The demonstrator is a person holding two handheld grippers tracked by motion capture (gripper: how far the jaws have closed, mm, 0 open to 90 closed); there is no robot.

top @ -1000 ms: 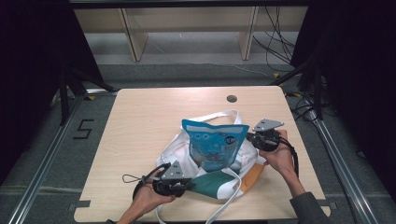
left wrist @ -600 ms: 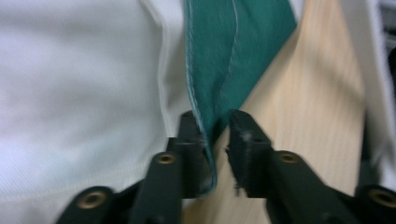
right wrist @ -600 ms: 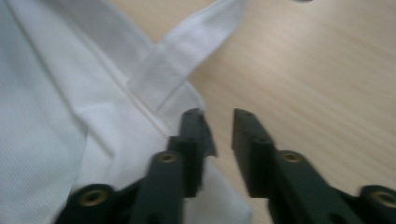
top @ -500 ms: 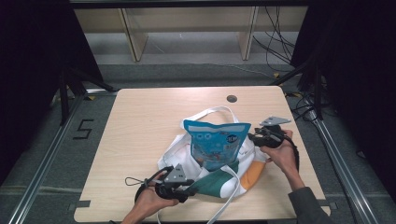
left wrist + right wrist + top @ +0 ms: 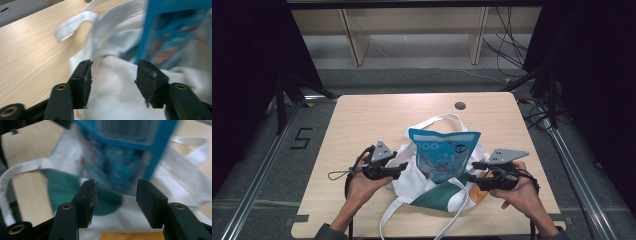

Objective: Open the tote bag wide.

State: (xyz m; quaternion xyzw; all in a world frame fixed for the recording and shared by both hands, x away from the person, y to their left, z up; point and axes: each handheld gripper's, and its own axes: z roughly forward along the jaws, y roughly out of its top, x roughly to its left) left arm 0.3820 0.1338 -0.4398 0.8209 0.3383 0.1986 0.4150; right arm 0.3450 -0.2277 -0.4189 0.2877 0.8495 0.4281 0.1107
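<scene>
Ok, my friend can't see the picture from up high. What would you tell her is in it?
A blue snack bag lies on a white tote bag on a wooden table. A person's hands hold a gripper on each side of it, the left gripper and the right gripper, both open.

High view overhead facing forward, gripper views close, sharing bag (image 5: 432, 185)

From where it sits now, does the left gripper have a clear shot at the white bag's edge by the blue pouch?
Probably yes. The left gripper is open with the white bag cloth right between its jaws, and nothing lies in front. The blue pouch stands just beyond.
</scene>
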